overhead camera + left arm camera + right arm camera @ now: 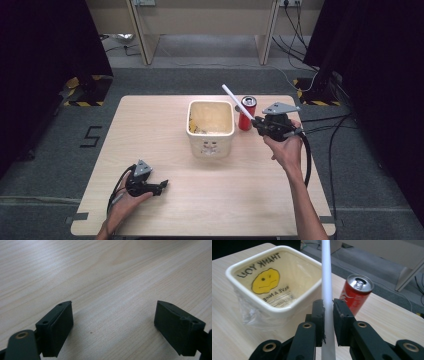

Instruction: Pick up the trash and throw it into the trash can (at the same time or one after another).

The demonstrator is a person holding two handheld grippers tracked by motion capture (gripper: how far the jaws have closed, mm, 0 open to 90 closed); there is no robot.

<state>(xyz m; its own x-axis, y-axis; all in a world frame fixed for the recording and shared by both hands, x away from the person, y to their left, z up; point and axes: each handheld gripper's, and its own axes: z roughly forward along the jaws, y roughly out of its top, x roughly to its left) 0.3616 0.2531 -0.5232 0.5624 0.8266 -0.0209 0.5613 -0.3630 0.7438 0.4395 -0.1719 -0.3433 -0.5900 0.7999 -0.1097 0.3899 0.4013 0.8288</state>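
Observation:
My right gripper point(256, 121) is shut on a white straw point(237, 102) and holds it above the table, just right of a cream square bin point(210, 129). In the right gripper view the straw point(326, 277) rises between the two black pads point(319, 315), my right gripper point(328, 315) clamping it. A red drink can point(247, 113) stands upright behind the straw, beside the bin; its open top point(360, 284) shows. The bin point(269, 307) has a clear liner with a yellow smiley. My left gripper point(162, 186) rests at the table's front left, open; its jaws in the left gripper view point(112, 322) frame bare wood.
The wooden table point(165, 210) stands on grey floor. Black cables point(320, 122) trail from the right gripper off the table's right edge. A desk frame point(145, 45) and dark curtains stand beyond the far edge.

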